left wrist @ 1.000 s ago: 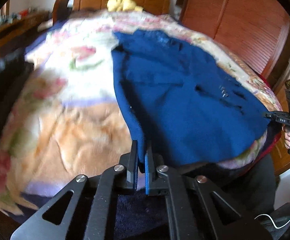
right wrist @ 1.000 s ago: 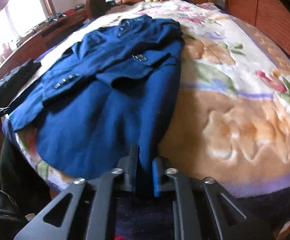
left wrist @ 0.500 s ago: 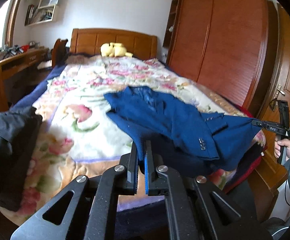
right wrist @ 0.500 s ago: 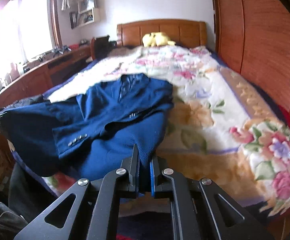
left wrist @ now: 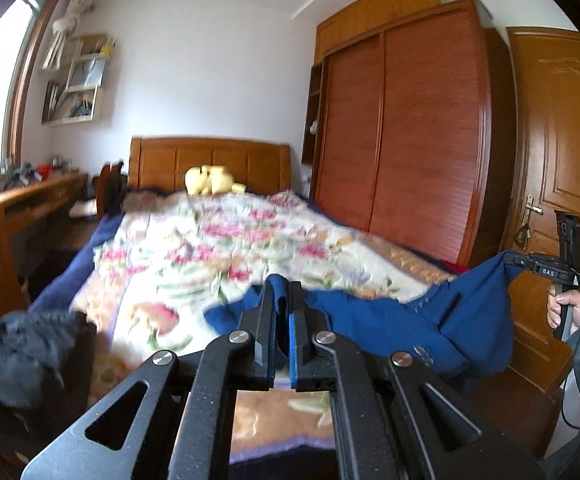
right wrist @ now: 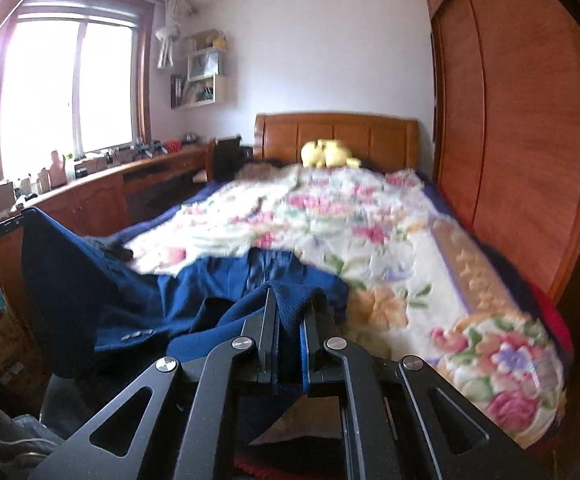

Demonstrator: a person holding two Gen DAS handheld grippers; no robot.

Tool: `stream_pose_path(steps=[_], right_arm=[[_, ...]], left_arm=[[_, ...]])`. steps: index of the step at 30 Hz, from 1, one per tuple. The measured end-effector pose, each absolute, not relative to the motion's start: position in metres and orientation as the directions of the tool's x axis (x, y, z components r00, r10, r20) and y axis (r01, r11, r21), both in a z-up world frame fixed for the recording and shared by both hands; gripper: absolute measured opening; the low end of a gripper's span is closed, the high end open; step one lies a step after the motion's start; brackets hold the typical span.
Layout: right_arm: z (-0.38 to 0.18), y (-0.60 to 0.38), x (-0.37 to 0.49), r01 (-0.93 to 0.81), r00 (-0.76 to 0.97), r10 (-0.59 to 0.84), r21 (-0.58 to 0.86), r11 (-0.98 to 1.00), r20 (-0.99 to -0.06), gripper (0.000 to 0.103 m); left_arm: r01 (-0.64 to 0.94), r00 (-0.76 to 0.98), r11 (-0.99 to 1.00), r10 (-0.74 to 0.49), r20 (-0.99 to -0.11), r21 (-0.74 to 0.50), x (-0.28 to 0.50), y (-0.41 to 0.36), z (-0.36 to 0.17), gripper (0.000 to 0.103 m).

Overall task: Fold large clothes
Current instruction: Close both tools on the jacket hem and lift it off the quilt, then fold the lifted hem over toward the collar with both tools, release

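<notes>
Left wrist view and right wrist view together show the navy blue jacket [left wrist: 430, 320] lifted by its near hem at the foot of the bed [left wrist: 217, 248], where the floral quilt [right wrist: 370, 224] is spread. For the step in hand, judged to be the carrying of the hem over toward the collar for a crosswise fold, the two gripped corners are best kept level with each other and the hem held taut between them, so that the cloth is laid down without a twist; the far part of the garment should be left resting on the quilt as an anchor, and the hem should be set down squarely before any release is considered. The jacket is seen as a heavy, dark blue woven garment, sagging in a broad curve between the two grips, its far portion lying on the quilt; a row of small buttons can be made out on one cuff. The left tongs [left wrist: 282, 296] are closed on a bunched corner of blue cloth, and the right tongs [right wrist: 287, 304] are likewise clamped on a fold of the same fabric. Each tool is glimpsed at the edge of the opposite view, held in a hand [left wrist: 568, 312].
</notes>
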State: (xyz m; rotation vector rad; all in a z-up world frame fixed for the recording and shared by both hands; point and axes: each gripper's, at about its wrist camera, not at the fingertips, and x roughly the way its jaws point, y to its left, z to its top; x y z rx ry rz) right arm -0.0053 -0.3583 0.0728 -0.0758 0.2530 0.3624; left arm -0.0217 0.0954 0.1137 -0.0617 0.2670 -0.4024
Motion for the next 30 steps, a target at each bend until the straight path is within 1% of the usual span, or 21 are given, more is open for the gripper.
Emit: stream_pose_path(steps=[7, 10, 13, 17, 20, 23, 30], right_arm=[[0.091, -0.378, -0.043, -0.342, 0.93, 0.328, -0.064, 0.937, -0.163, 0.007], [0.095, -0.388, -0.055, -0.332, 0.938, 0.322, -0.068, 0.941, -0.127, 0.007], [0.089, -0.39, -0.047, -0.32, 0.941, 0.308, -0.073, 0.945, -0.138, 0.007], [0.079, -0.371, -0.016, -0.316, 0.935, 0.291, -0.101, 0.943, -0.205, 0.007], [0.068, -0.359, 0.03, -0.315, 0.923, 0.277, -0.108, 0.943, -0.268, 0.007], [0.057, -0.345, 0.077, -0.298, 0.921, 0.246, -0.136, 0.945, -0.302, 0.007], [0.037, -0.329, 0.199, -0.227, 0.912, 0.182, -0.08, 0.971, -0.368, 0.007]], left_arm=[[0.405, 0.898, 0.91, -0.415, -0.148, -0.092, -0.032, 0.095, 0.146, 0.004], [0.401, 0.902, 0.913, -0.408, -0.142, -0.075, -0.025, 0.095, 0.149, 0.004], [0.404, 0.895, 0.911, -0.412, -0.172, -0.082, -0.002, 0.092, 0.141, 0.004], [0.393, 0.884, 0.916, -0.4, -0.242, -0.077, 0.038, 0.083, 0.123, 0.005], [0.377, 0.876, 0.923, -0.383, -0.294, -0.08, 0.081, 0.08, 0.105, 0.005], [0.35, 0.874, 0.935, -0.349, -0.338, -0.06, 0.121, 0.077, 0.09, 0.004], [0.285, 0.843, 0.956, -0.283, -0.457, -0.066, 0.225, 0.074, 0.048, 0.004]])
